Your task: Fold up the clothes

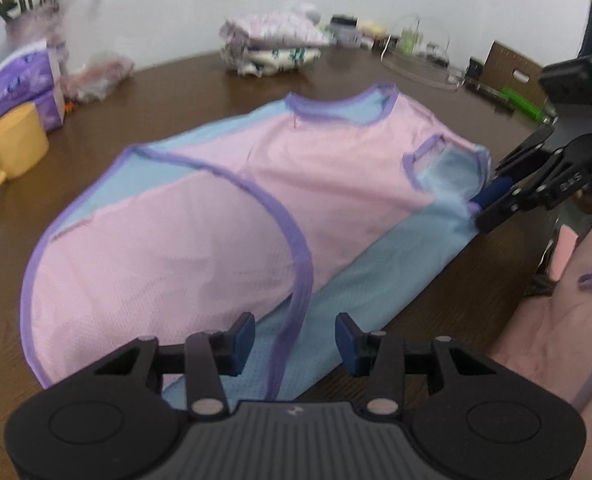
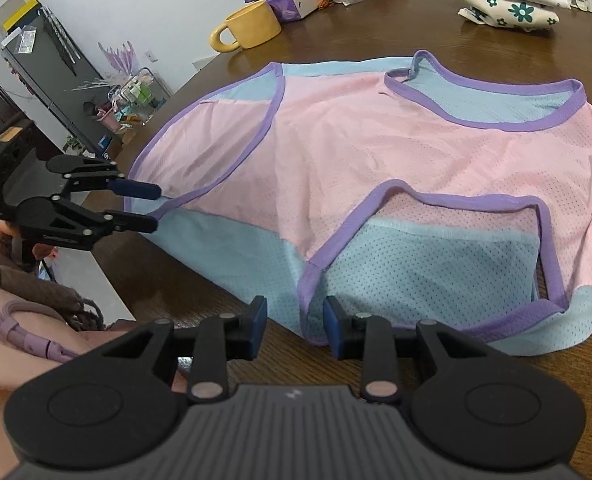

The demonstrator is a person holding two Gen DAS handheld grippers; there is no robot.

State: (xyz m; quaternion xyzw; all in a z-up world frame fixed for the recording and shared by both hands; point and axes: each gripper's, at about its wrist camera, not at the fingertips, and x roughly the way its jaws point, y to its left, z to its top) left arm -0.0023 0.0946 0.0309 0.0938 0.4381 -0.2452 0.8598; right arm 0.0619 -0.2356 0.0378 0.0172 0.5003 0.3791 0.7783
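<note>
A pink and light-blue mesh top (image 1: 236, 208) with purple trim lies spread flat on the brown table (image 1: 176, 92). My left gripper (image 1: 295, 340) stands open low over its near edge, with a purple trim strip running between the fingers, unpinched. In the right wrist view the top (image 2: 376, 152) fills the middle, and my right gripper (image 2: 295, 320) is open at the blue hem, one pad on each side of a purple seam. The left gripper (image 2: 152, 206) shows at the left, straddling the trimmed corner. The right gripper (image 1: 490, 202) shows at the top's blue right corner.
A yellow mug (image 1: 14, 148) and purple tissue packs (image 1: 20, 80) stand at the left. Folded floral clothes (image 1: 272, 46) are piled at the back. A vase with flowers (image 1: 36, 20) and a clear rack (image 1: 420, 60) sit along the far edge. A pink sleeve (image 1: 556, 320) is at the right.
</note>
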